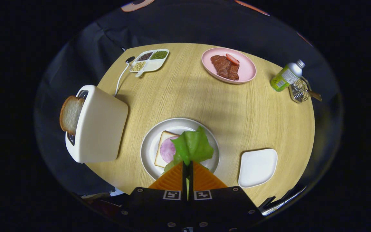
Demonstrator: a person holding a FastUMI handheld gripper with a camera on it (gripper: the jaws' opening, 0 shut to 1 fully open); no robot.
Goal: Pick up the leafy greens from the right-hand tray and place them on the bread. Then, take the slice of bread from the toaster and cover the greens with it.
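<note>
My gripper (187, 165) clamped on greens (192, 146), leaf hanging over bread (161, 151) just ahead; toaster (99, 124) off left, slice (70, 113) sticking out.

Round light-wood table (185, 93) under soft overhead light, faint shadows across grain; black cloth wall (172, 25) behind.

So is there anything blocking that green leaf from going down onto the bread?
Nothing visible. The gripper is shut on the leafy greens, held just over the bread with its ham slice on the round plate. The toaster stands off to the side.
</note>
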